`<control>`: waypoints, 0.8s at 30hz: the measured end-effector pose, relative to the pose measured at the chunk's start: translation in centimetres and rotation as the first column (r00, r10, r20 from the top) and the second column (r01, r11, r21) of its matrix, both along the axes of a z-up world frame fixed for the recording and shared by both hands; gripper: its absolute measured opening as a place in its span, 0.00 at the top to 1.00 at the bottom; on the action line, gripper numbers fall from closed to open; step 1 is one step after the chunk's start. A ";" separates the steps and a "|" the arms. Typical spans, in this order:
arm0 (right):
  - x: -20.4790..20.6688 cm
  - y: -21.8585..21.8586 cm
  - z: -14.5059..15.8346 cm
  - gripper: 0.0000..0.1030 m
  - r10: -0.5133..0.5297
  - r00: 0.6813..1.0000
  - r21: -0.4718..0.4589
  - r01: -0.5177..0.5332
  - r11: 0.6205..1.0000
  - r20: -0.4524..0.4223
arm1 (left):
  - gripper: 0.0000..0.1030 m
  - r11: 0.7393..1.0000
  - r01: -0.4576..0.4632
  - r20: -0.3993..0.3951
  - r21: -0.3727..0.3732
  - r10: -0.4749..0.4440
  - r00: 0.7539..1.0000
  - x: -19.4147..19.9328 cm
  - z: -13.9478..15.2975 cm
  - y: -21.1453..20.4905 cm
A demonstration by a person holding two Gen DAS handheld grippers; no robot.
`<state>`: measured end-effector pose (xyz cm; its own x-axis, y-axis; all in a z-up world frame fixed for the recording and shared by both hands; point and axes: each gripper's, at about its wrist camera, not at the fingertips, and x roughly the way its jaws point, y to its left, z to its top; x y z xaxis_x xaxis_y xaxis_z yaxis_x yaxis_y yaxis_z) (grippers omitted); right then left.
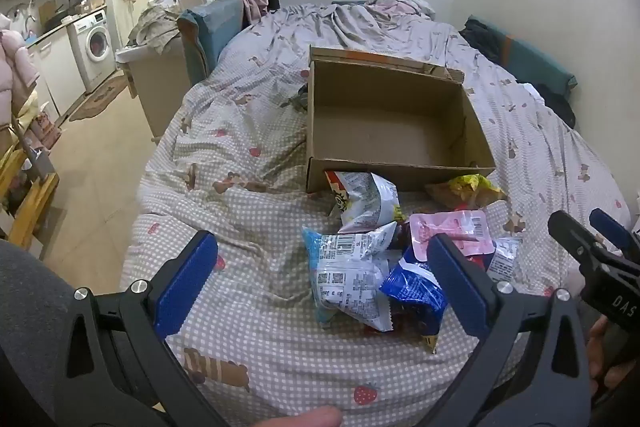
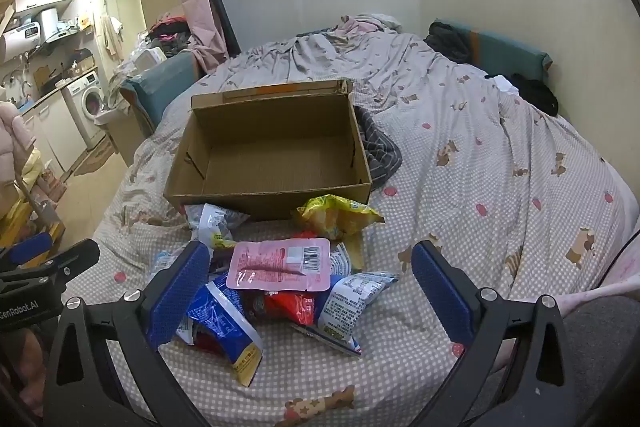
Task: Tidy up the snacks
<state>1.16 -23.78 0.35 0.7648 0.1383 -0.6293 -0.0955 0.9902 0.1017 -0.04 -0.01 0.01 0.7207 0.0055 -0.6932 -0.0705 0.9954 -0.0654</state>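
An open, empty cardboard box (image 1: 394, 123) (image 2: 276, 151) sits on the bed. A heap of snack packets lies just in front of it: a pink flat pack (image 2: 280, 263) (image 1: 456, 227) on top, a yellow bag (image 2: 340, 215) (image 1: 468, 189), a blue bag (image 2: 220, 315) (image 1: 416, 291), a red bag (image 2: 288, 303), and white bags (image 1: 348, 275) (image 2: 352, 301). My left gripper (image 1: 320, 279) is open and empty above the near side of the heap. My right gripper (image 2: 310, 287) is open and empty over the heap.
The bed has a checked quilt (image 2: 480, 187) with bear and strawberry prints. A dark striped cloth (image 2: 378, 151) lies right of the box. The bed's left edge drops to the floor (image 1: 92, 195). A washing machine (image 1: 94, 45) and clutter stand far left. Walls lie behind and right.
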 end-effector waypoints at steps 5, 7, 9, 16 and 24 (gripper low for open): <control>0.0 0.0 0.0 0.00 -0.001 1.000 0.006 0.001 1.000 0.002 | 0.00 1.000 0.002 -0.003 0.007 -0.002 1.000 0.1 0.0 -0.1; 0.0 -0.1 0.1 0.00 -0.001 1.000 0.008 0.001 1.000 0.003 | 0.00 1.000 0.003 -0.004 0.005 -0.003 1.000 0.1 0.0 -0.2; 0.0 -0.1 0.1 0.00 -0.002 1.000 0.007 0.002 1.000 0.004 | 0.00 1.000 0.002 -0.004 0.004 -0.002 1.000 0.2 -0.1 -0.2; 0.0 -0.1 0.2 0.00 -0.003 1.000 0.007 0.003 1.000 0.007 | 0.00 1.000 -0.001 0.002 0.006 0.001 1.000 0.0 0.0 -0.1; -0.1 -0.1 0.2 0.00 -0.002 1.000 0.008 0.002 1.000 0.008 | 0.00 1.000 -0.001 0.005 0.007 0.001 1.000 0.2 0.4 -0.3</control>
